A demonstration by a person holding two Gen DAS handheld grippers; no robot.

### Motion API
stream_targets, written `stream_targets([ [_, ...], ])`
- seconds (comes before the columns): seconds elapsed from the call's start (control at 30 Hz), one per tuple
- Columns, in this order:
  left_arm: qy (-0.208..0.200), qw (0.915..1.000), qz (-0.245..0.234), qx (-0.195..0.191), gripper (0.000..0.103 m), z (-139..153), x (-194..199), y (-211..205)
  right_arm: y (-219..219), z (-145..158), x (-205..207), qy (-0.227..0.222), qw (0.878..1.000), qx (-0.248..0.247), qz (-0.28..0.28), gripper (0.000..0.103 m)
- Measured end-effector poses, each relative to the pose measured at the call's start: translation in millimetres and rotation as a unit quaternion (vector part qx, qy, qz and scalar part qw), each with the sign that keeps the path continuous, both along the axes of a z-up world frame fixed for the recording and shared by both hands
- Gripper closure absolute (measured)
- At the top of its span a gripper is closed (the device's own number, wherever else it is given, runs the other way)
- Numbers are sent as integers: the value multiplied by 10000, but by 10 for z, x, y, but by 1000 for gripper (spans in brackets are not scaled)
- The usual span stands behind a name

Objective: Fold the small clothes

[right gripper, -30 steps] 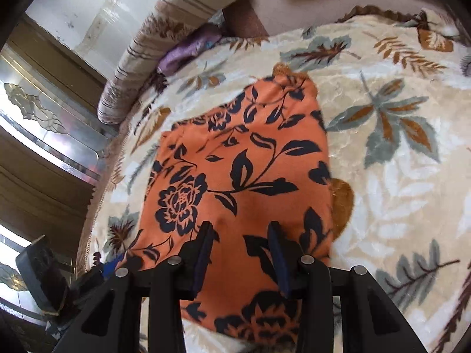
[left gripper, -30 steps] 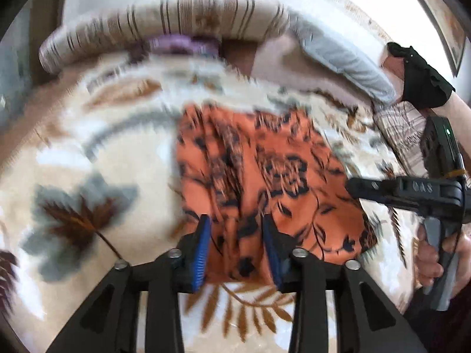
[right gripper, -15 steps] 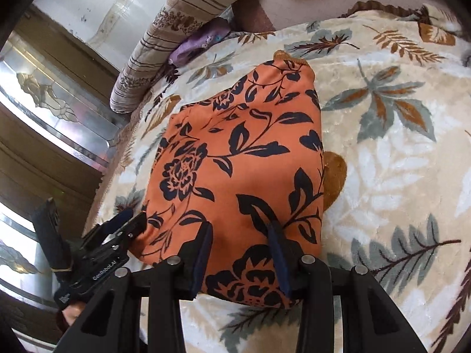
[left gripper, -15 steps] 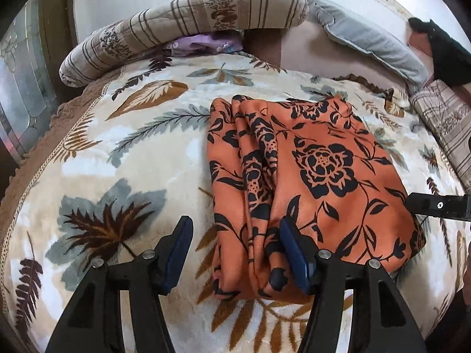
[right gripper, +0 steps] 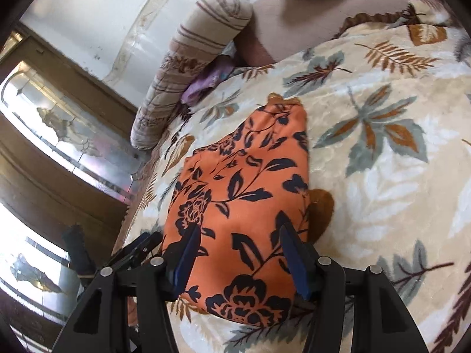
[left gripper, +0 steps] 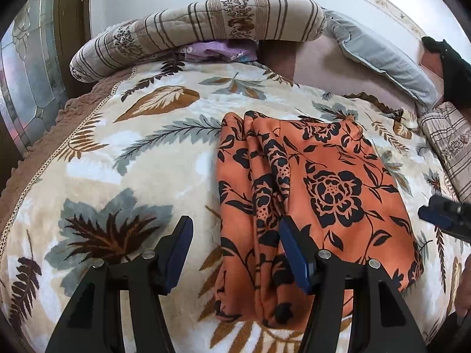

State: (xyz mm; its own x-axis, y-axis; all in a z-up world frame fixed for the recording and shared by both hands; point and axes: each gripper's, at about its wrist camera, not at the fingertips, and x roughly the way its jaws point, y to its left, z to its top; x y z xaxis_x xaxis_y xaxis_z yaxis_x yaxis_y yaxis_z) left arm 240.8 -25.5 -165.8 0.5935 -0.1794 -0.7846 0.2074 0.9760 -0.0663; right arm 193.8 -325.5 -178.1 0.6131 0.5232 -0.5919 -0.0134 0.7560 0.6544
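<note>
From the left wrist view, the left tool hovers with its blue-padded fingers spread wide apart, holding nothing. Beneath it lies the orange floral garment, folded into a rough rectangle on the leaf-patterned blanket that covers the bed, toward the middle of the bed and well in from the scalloped brown edge on the left. Its left side is bunched into lengthwise pleats; the right side lies flat. A striped bolster and a grey pillow sit at the head of the bed.

From the right wrist view, the right tool also has its fingers apart, poised over the near end of the garment and gripping nothing. The left tool shows at the garment's left edge.
</note>
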Motion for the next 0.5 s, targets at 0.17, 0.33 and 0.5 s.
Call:
stream_targets([
  [0.17, 21, 9998, -12, 216, 41, -69, 14, -72, 184, -236, 89, 328, 9985, -341, 283, 43],
  [0.33, 33, 9997, 32, 256, 41, -89, 29, -65, 87, -239, 110, 386, 9989, -24, 259, 43],
  [0.5, 75, 9995, 84, 302, 41, -89, 54, -77, 2, -151, 102, 255, 9995, 63, 160, 43],
])
